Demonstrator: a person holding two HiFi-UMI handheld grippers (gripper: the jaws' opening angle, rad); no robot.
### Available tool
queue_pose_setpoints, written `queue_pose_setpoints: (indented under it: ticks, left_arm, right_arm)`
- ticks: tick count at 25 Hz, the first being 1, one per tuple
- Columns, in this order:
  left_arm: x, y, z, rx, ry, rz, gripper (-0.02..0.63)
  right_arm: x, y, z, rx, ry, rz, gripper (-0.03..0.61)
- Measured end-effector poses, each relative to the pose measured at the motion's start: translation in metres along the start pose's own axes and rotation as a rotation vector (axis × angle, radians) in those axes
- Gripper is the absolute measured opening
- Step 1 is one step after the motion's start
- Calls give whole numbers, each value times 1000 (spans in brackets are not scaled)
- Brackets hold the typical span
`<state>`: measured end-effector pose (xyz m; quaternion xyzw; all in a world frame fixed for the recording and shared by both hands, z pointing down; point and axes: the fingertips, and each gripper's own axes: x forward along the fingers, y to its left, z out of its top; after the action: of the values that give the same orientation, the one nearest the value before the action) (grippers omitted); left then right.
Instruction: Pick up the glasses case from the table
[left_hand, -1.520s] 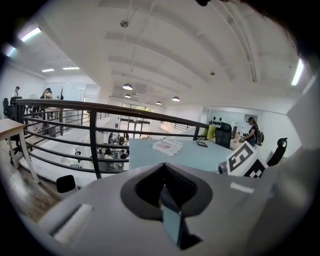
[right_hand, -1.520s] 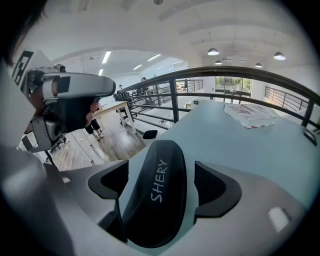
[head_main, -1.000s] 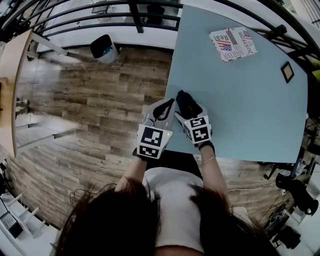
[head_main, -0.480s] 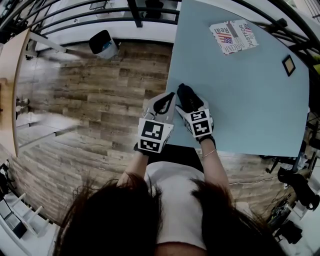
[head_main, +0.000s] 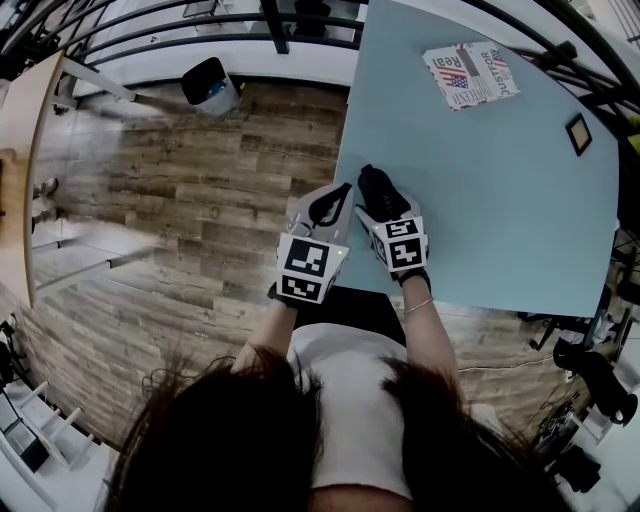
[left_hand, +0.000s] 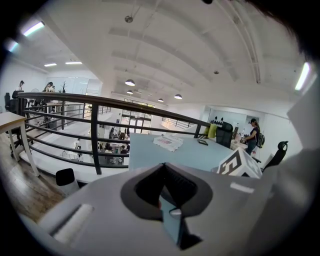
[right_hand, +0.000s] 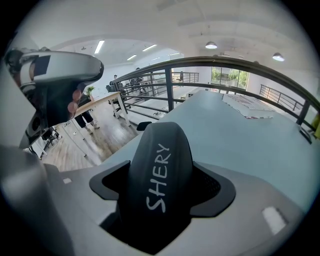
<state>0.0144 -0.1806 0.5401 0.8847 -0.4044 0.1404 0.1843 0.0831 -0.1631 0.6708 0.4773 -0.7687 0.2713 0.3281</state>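
The glasses case (right_hand: 157, 175) is a black hard shell with the word SHERY in pale letters. My right gripper (right_hand: 159, 202) is shut on it, and the case pokes forward out of the jaws. In the head view the case (head_main: 373, 190) hangs over the near-left corner of the light blue table (head_main: 490, 190), held by the right gripper (head_main: 380, 208). My left gripper (head_main: 328, 208) sits just to its left, at the table's edge over the wooden floor. Its jaws stand together with nothing between them in the left gripper view (left_hand: 169, 202).
A printed paper (head_main: 470, 75) lies at the table's far side and a small dark-framed object (head_main: 578, 134) near its right edge. A black railing (head_main: 200, 30) and a bin (head_main: 208, 85) stand beyond the floor on the left. Chair bases (head_main: 590, 375) crowd the right.
Both grippers stay side by side at the table corner with only a slight drift. The right gripper keeps its hold on the case.
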Motion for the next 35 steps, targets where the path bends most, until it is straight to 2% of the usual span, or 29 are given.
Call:
queue_pose_setpoints:
  ticks: [14, 23, 35]
  left_arm:
    - [-4, 6, 8, 19, -30, 36, 57]
    - [-14, 0, 27, 39, -60, 50, 57]
    - [-26, -4, 61, 78, -126, 71, 57]
  right_arm:
    - [-21, -11, 8, 19, -34, -16, 351]
    - [-49, -18, 35, 6, -115, -29, 348]
    - [-106, -37, 82, -5, -272, -80, 348]
